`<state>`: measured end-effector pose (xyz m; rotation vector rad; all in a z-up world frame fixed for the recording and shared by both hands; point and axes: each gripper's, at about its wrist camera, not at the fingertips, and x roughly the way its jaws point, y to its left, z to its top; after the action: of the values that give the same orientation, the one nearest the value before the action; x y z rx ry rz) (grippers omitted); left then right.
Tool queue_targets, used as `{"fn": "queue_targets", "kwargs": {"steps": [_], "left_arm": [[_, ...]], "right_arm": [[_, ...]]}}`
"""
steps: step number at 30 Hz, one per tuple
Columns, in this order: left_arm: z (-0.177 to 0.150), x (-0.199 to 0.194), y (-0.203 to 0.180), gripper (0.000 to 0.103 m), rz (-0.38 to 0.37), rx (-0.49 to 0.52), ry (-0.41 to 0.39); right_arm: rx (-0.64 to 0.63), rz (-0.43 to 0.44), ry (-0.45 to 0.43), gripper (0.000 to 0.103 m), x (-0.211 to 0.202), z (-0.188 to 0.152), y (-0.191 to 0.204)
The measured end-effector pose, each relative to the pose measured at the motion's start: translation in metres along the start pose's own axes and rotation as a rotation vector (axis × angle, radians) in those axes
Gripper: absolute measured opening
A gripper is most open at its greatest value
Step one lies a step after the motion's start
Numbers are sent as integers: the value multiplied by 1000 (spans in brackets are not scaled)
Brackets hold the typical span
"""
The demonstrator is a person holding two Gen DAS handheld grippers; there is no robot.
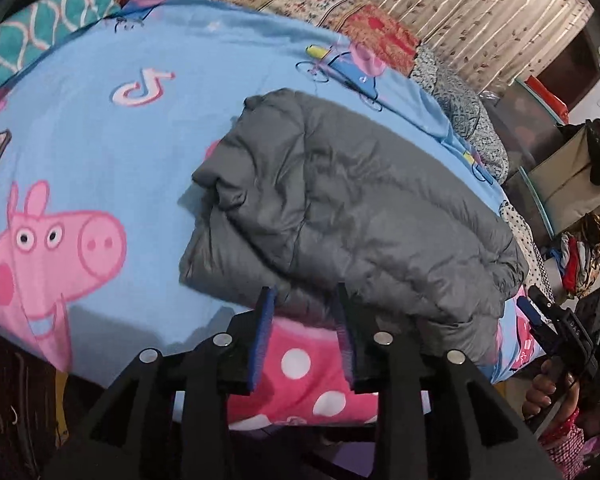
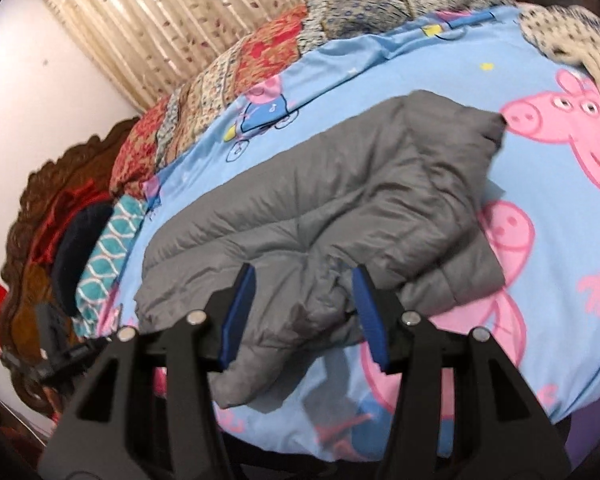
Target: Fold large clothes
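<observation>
On the bed, over a blue cartoon-pig sheet (image 1: 100, 140), I see the grey padded jacket (image 1: 340, 200) lying folded into a thick bundle, its near edge close to the bed's front edge.

Left hand-held gripper (image 1: 304, 304): I see it pitched steeply down, its blue-padded fingers (image 1: 265, 320) standing apart just before the jacket's near hem; nothing sits between the pads, only pink spotted sheet showing in the gap.

Right hand-held gripper (image 2: 302, 292): tilted downward, its jaws stand apart on either side of a loose grey flap of the jacket (image 2: 320, 208); the pads do not press on the cloth as far as I can see. In the left wrist view this gripper (image 1: 540, 312) appears at the far right, carried by a hand (image 1: 548, 384) off the bed's corner.

Edges and room: bare sheet lies open to one side of the bundle, across the large pig print. A patchwork quilt (image 2: 228, 76) and a teal patterned cloth (image 2: 112, 248) bound the sheet's other sides; a curtain (image 2: 160, 12) hangs behind.
</observation>
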<state>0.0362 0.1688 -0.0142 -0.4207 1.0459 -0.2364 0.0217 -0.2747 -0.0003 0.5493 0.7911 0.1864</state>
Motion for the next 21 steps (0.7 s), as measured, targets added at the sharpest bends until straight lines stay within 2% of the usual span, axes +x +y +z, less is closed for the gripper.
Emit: {"fn": "queue_targets", "kwargs": {"steps": [3, 5, 7, 9, 11, 17, 21], "left_arm": [[7, -9, 6, 42, 19, 2, -31], [20, -20, 12, 44, 40, 6, -68], [32, -29, 17, 48, 62, 10, -100], [50, -36, 23, 59, 85, 26, -132], [64, -34, 28, 66, 106, 40, -136], [97, 1, 30, 74, 93, 86, -54], [104, 30, 26, 75, 82, 126, 4]], "right_arm": [[12, -11, -24, 56, -9, 4, -7], [22, -25, -56, 67, -15, 8, -11], [46, -34, -92, 71, -22, 14, -19], [59, -40, -108, 72, -28, 21, -26], [54, -60, -113, 75, -30, 26, -33], [78, -120, -116, 76, -31, 40, -58], [161, -94, -104, 76, -24, 47, -79]]}}
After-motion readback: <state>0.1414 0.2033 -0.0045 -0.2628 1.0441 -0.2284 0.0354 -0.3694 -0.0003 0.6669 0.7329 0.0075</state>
